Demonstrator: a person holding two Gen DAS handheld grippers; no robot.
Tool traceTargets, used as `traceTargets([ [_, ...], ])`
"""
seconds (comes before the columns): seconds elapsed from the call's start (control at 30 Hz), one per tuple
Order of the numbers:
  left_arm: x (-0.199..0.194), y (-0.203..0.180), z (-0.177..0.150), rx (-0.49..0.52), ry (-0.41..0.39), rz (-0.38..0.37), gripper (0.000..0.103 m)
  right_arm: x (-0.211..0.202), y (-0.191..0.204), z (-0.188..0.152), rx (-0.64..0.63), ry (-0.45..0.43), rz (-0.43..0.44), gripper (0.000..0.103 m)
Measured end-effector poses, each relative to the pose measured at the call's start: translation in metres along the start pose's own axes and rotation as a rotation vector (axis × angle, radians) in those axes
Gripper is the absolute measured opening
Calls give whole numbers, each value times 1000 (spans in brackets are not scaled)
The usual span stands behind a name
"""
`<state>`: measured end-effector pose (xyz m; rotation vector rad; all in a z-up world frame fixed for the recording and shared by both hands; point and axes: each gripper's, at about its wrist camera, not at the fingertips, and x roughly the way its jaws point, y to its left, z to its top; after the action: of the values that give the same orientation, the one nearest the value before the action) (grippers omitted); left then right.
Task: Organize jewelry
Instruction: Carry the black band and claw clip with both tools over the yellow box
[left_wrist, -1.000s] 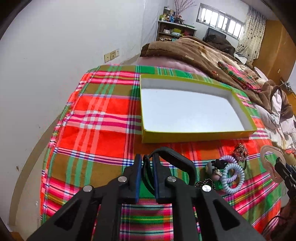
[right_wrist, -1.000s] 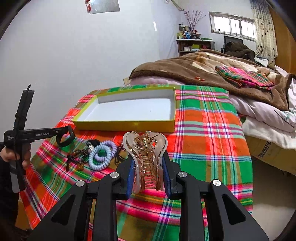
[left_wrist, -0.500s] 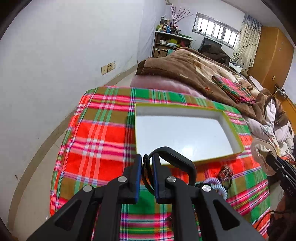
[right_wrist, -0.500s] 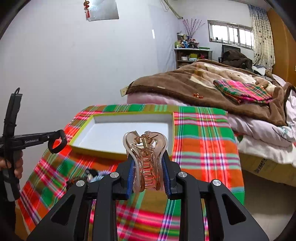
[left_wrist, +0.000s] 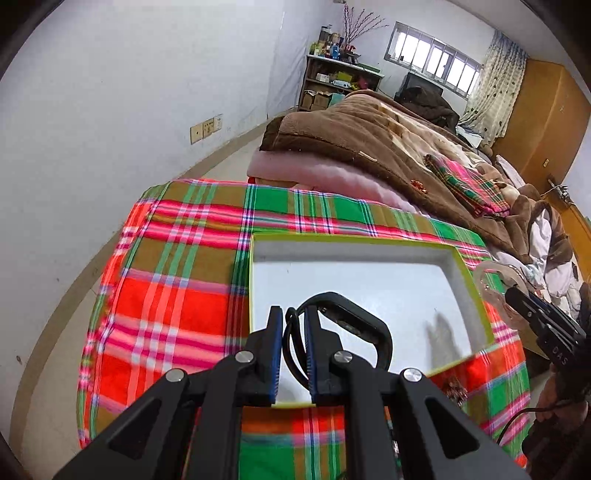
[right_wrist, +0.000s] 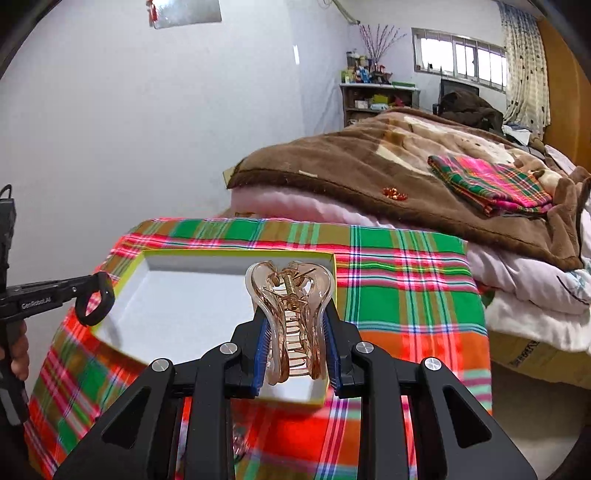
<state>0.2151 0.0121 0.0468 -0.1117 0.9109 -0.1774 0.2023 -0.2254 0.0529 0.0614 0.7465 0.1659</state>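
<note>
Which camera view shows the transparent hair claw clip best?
The right wrist view: the hair claw clip sits centred, held in the right gripper, with spring and teeth clear. In the left wrist view only part of it shows at the right edge, cut off by that gripper.

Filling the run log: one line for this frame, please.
left gripper: shut on black bracelet | right gripper: shut on hair claw | both over box | box: nothing inside

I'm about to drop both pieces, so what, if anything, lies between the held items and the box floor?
Nothing visible. The hair claw in the right tongs and the black ring in the left tongs hang over the bare box.
</note>
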Motion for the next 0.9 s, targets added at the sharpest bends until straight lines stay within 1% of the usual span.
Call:
traceTargets([
  [0.1, 13, 0, 7, -9, 10, -10, 12, 17, -3, 4, 3, 22, -3, 27],
  [0.2, 28, 1, 12, -13, 25, -2, 12, 30, -5, 6, 5, 37, 0, 27],
  [0.47, 55, 3, 18, -16, 61, 5, 12, 55, -1, 13, -24, 70, -2, 27],
  [0.77, 75, 7, 17, -12, 97, 25, 12, 68, 4, 14, -46, 81, -7, 27],
  [0.9, 74, 7, 15, -4, 93, 26, 13, 70, 6, 13, -58, 87, -9, 27],
])
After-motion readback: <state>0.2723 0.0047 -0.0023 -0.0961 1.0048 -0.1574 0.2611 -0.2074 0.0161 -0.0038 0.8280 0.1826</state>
